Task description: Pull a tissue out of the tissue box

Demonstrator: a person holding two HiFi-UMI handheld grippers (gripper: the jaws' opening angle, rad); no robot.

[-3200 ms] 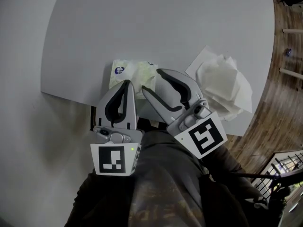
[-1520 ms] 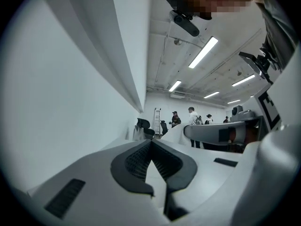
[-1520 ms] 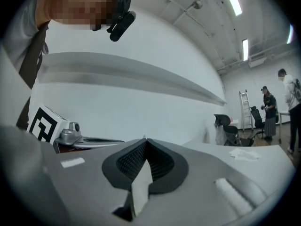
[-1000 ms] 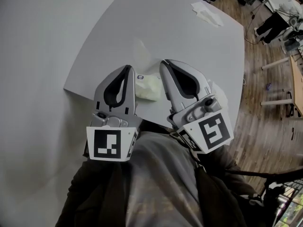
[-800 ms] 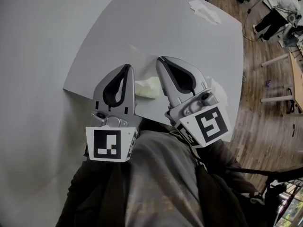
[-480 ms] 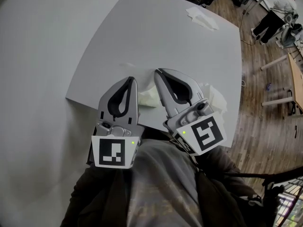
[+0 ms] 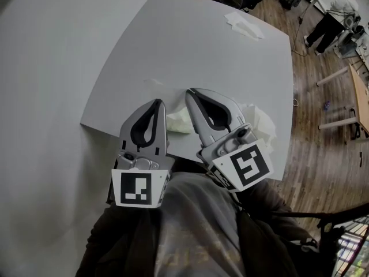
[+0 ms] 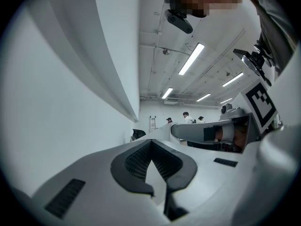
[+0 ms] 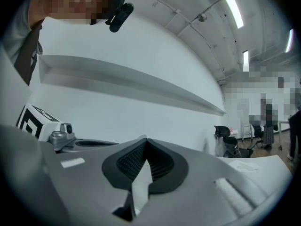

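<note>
Nearest, the left gripper (image 7: pixel 157 103) is closed with nothing in it. The right gripper (image 7: pixel 189 92) is closed, pinching a thin white tissue (image 9: pixel 141 182). Between and just beyond them, the tissue box (image 7: pixel 177 119) sits at the near edge of the counter (image 7: pixel 202 51), with loose tissues (image 7: pixel 260 120) heaped to its right.
</note>
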